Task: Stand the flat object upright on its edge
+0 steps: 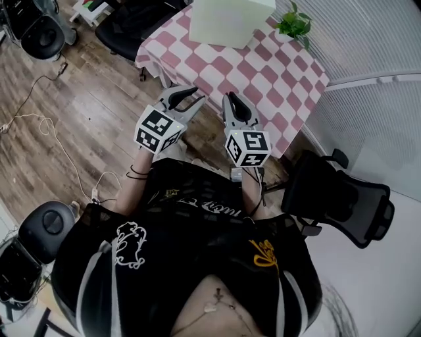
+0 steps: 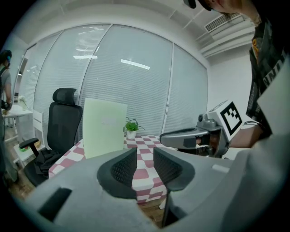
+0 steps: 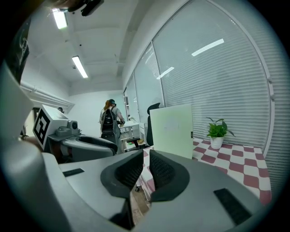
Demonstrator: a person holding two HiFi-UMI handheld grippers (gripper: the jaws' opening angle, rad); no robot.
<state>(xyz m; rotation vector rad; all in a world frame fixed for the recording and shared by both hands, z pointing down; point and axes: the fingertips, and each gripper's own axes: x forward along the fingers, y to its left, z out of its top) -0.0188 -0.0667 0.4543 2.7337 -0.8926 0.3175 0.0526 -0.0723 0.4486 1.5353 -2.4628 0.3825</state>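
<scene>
The flat object (image 1: 230, 20), a thin, pale green rectangular panel with a smooth matte face, stands upright on its lower edge on the tabletop (image 1: 263, 72), which is covered by a soft pink-and-white checked cloth that drapes over the sides. A small leafy plant (image 1: 293, 25) in a white pot sits near it on the same cloth. Both grippers hang in the air short of the tabletop, well apart from the panel, over a wood-grain plank floor (image 1: 72, 99). The left gripper (image 2: 145, 152) has curved grey fingers (image 2: 124, 167) lined with dark, finely ribbed pads; a narrow gap shows between them, with only the checked cloth visible through it and nothing held. The right gripper (image 3: 144, 156), of the same moulded grey shape, has its fingers (image 3: 161, 171) all but closed, only a thin slit left, and it is empty too. Each carries a white cube with black square markers. A black mesh-backed office chair (image 1: 348, 204) stands beside the person.
</scene>
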